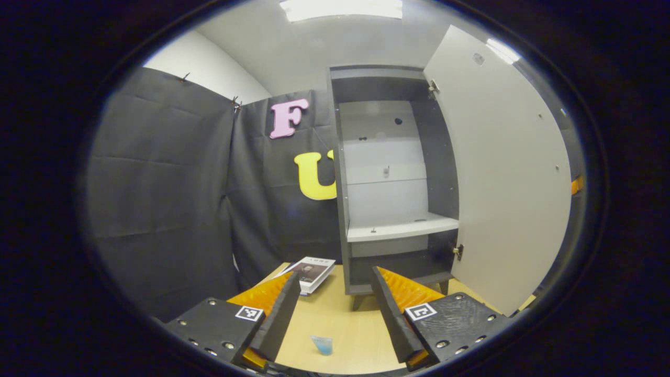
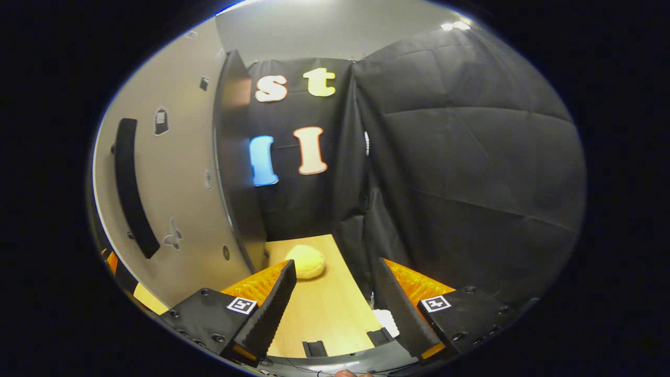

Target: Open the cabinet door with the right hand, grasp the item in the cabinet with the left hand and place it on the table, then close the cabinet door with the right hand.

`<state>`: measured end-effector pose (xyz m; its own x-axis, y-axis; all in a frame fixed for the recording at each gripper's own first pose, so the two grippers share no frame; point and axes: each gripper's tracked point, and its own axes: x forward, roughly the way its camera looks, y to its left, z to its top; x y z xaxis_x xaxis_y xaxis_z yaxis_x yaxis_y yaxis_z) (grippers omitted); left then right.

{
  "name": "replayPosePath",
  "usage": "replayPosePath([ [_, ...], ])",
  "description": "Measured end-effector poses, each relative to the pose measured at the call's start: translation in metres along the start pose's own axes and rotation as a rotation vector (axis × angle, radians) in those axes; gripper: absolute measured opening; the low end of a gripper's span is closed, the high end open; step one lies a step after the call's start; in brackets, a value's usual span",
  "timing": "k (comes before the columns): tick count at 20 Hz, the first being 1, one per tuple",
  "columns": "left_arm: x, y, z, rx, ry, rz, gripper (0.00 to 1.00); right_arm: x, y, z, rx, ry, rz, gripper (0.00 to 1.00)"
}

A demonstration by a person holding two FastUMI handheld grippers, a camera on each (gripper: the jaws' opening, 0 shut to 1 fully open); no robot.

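Note:
In the left gripper view the grey cabinet point(image 1: 387, 173) stands on the table with its white door point(image 1: 502, 173) swung wide to the right. Its white shelf point(image 1: 400, 229) looks bare. A small clear blue cup point(image 1: 323, 344) stands upright on the wooden table point(image 1: 340, 319), low between the fingers of my left gripper point(image 1: 335, 272), which is open and not touching it. In the right gripper view the door's outer face point(image 2: 178, 183) with its black bar handle point(image 2: 133, 183) is at the left. My right gripper point(image 2: 335, 263) is open beside the door, holding nothing.
A book point(image 1: 310, 272) lies on the table left of the cabinet's foot. A pale yellow round lump point(image 2: 305, 261) sits on the table point(image 2: 324, 309) past the door's edge. Black cloth walls close the booth on both sides.

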<state>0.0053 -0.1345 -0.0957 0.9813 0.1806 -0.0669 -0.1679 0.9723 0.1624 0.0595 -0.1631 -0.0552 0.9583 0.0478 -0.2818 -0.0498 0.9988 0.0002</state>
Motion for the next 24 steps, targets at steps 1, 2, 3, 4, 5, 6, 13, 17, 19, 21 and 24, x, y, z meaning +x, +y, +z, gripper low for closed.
replayPosePath([
  [1,-0.001,-0.002,0.000,-0.008,0.001,0.011,0.84,-0.001,0.005,0.001,-0.017,-0.004,0.027,0.98],
  [2,-0.011,-0.003,-0.001,-0.013,0.011,0.021,0.89,-0.001,0.011,0.003,-0.026,-0.009,0.054,0.96],
  [3,-0.019,-0.002,-0.001,-0.014,0.018,0.033,0.94,-0.001,0.016,0.005,-0.029,-0.009,0.080,0.98],
  [4,-0.028,-0.002,0.001,-0.016,0.023,0.041,0.94,0.000,0.022,0.006,-0.030,-0.010,0.104,0.98],
  [5,-0.033,-0.002,0.002,-0.021,0.034,0.046,0.93,0.000,0.026,0.010,-0.032,-0.013,0.128,0.98],
  [6,-0.037,-0.002,0.005,-0.025,0.044,0.054,0.93,0.000,0.028,0.014,-0.035,-0.018,0.146,0.98],
  [13,-0.037,0.009,0.055,-0.060,0.079,0.082,0.92,-0.014,0.066,0.068,-0.026,-0.088,0.288,0.98],
  [17,-0.032,0.009,0.085,-0.046,0.077,0.076,0.94,-0.030,0.096,0.094,-0.035,-0.133,0.398,0.98],
  [19,-0.026,0.004,0.094,-0.027,0.085,0.058,0.94,-0.038,0.106,0.095,-0.036,-0.137,0.431,0.98],
  [21,-0.019,-0.002,0.097,-0.036,0.078,0.040,0.94,-0.039,0.106,0.091,-0.050,-0.132,0.426,0.92],
  [24,-0.009,-0.001,0.091,-0.082,0.074,0.017,0.94,-0.041,0.110,0.087,-0.055,-0.126,0.407,0.92],
])
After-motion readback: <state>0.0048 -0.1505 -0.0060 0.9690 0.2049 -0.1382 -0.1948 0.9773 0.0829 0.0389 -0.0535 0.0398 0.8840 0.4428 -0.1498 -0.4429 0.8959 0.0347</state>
